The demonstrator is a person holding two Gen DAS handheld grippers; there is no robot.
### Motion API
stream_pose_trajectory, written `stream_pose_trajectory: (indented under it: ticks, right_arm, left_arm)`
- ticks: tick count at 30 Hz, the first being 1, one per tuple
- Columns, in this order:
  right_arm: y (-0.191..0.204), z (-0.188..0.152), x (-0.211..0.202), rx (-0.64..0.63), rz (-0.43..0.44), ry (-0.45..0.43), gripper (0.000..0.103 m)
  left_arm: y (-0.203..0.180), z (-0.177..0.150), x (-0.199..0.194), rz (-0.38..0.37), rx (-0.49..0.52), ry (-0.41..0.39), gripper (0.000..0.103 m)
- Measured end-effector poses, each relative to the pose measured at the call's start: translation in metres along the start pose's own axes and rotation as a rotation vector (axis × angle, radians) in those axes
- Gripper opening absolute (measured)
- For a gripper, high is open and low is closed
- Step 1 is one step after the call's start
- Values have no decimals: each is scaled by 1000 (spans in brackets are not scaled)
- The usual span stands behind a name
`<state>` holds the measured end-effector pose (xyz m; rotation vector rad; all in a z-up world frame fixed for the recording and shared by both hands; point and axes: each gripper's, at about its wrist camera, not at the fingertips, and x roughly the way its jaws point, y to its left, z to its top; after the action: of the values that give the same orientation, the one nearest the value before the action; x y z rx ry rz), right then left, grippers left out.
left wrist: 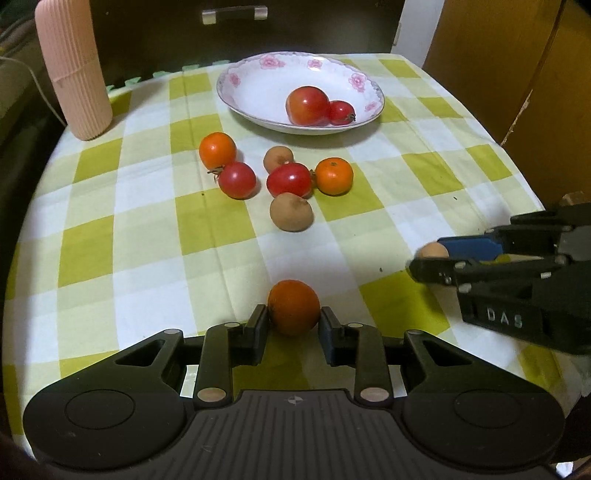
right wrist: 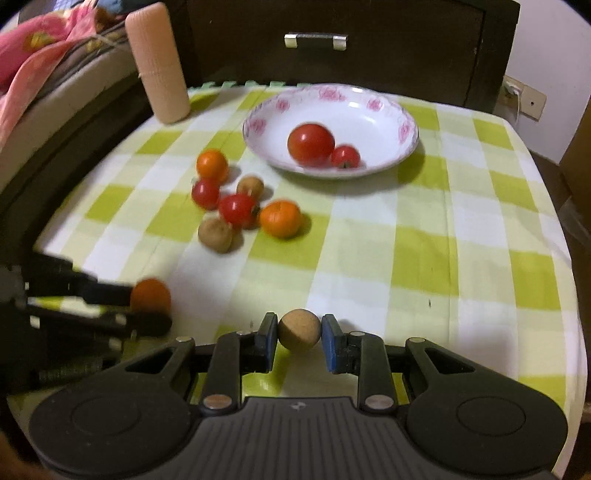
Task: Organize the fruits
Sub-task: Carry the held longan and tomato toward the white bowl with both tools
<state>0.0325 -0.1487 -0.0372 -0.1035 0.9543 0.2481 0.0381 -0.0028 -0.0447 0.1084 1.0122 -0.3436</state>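
Note:
My left gripper [left wrist: 293,319] is shut on an orange tomato [left wrist: 293,312], held just above the checked cloth. My right gripper [right wrist: 299,332] is shut on a small brown round fruit [right wrist: 299,331]; in the left wrist view that gripper [left wrist: 424,260] comes in from the right with the brown fruit [left wrist: 433,251] at its tip. A white flowered bowl [left wrist: 258,81] at the back holds a big red tomato [left wrist: 307,105] and a small one [left wrist: 341,112]. Loose fruit lies mid-table: an orange tomato [left wrist: 217,149], red tomatoes [left wrist: 237,180] [left wrist: 290,180], a tangerine [left wrist: 334,176] and brown fruits [left wrist: 279,158] [left wrist: 291,212].
A tall pink ribbed cylinder [left wrist: 72,70] stands at the table's back left corner. A dark cabinet with a metal handle [left wrist: 234,14] rises behind the table. Bedding [right wrist: 33,48] lies off the left edge. A wooden panel [left wrist: 517,66] stands to the right.

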Motion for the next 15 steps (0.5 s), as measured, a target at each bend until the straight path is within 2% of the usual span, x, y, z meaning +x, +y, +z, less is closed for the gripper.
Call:
stream_pose_trajectory:
  ticks: [2,5,10,15]
  right_arm:
    - [1,-6,0,-4,1,-2,25]
    - [2,-11,1,-14,-4,-2,25]
    - [3,-12,3,-18,-11,-6,25]
    - [3,-12,4,-22,-9,-6,25]
  left_arm:
    - [-1,0,0,7,5,-7,40]
    - [-2,-2,0,24,12,-13,57]
    - [-2,-1,2,27,10,-22,64]
    - [-4,-1,3,35,14,-22,65]
